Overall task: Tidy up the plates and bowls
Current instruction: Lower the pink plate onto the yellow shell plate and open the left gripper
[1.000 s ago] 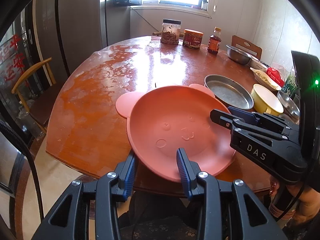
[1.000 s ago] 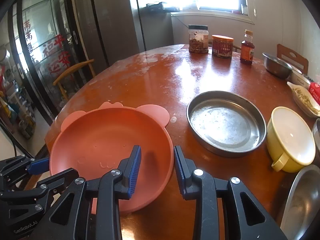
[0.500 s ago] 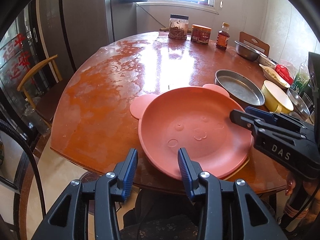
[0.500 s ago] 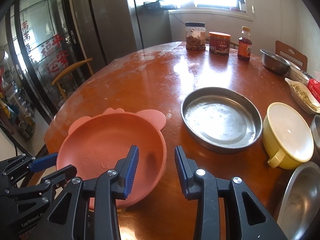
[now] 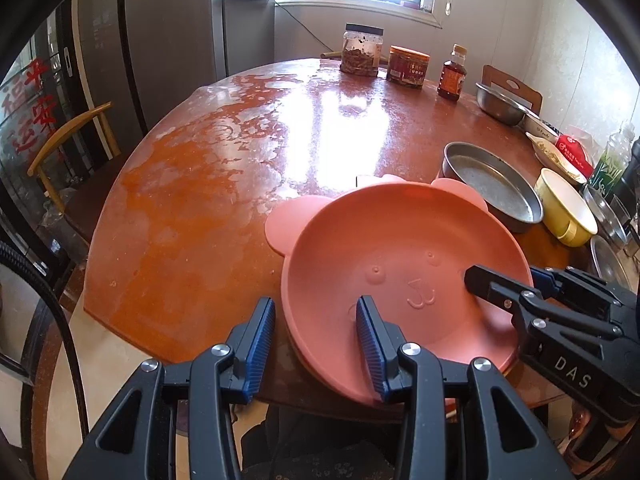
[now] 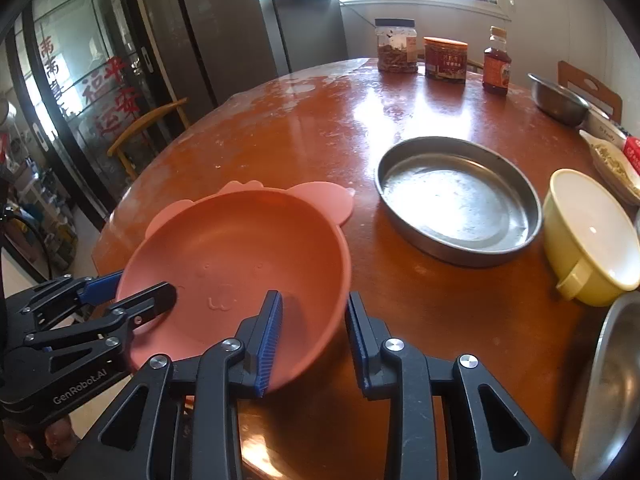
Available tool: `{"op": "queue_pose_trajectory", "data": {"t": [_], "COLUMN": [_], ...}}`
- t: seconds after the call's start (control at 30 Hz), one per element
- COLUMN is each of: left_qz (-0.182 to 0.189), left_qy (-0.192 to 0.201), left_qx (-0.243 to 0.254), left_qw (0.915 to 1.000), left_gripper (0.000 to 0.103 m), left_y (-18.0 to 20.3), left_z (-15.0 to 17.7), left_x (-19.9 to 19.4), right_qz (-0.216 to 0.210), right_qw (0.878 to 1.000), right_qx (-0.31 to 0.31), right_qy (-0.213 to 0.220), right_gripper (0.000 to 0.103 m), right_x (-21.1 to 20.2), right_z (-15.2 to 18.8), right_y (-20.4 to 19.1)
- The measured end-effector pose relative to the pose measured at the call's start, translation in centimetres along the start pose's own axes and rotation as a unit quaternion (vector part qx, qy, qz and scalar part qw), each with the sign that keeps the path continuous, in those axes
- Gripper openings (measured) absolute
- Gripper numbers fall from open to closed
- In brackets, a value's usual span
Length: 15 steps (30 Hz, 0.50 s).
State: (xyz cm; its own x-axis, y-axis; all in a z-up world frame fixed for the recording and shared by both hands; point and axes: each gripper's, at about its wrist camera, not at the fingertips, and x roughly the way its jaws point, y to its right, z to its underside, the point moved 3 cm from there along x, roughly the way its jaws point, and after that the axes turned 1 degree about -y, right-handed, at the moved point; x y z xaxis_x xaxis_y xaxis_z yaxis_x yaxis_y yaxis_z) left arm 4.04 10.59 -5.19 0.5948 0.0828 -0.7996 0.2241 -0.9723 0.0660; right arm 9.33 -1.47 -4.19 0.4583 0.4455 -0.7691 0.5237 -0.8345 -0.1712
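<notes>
A pink bear-shaped plate (image 5: 400,264) with round ears lies at the near edge of the round wooden table (image 5: 208,184); it also shows in the right wrist view (image 6: 240,248). My left gripper (image 5: 316,328) is open, its jaws astride the plate's near-left rim. My right gripper (image 6: 314,332) is open, its jaws astride the plate's right rim; one finger lies inside the plate. A round steel pan (image 6: 456,200) and a yellow bowl (image 6: 592,236) stand to the right.
Two jars (image 5: 362,55) and a sauce bottle (image 5: 452,74) stand at the table's far edge. A steel bowl (image 5: 498,104), a food dish and more steel dishes (image 6: 608,392) crowd the right side. A wooden chair (image 5: 68,148) stands on the left.
Both grippers have closed in on the pink plate, and their open jaws now straddle its rim on either side. The plate looks slightly shifted toward the right.
</notes>
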Motion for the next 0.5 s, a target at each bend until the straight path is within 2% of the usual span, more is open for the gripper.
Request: {"op": "queue_pose_trajectory", "data": {"t": [0.5], "left_qz": [-0.014], "left_qy": [0.010], "left_qx": [-0.004], "left_qw": [0.9998], "left_gripper": [0.044], "left_y": [-2.2], "left_z": [-2.6], "left_x": [1.8], "right_qz": [0.000], "right_qw": [1.000], "right_qx": [0.027], "right_qy": [0.001], "right_gripper": [0.032], "right_x": [1.9], "right_z": [-1.7], "right_y": [-1.1]}}
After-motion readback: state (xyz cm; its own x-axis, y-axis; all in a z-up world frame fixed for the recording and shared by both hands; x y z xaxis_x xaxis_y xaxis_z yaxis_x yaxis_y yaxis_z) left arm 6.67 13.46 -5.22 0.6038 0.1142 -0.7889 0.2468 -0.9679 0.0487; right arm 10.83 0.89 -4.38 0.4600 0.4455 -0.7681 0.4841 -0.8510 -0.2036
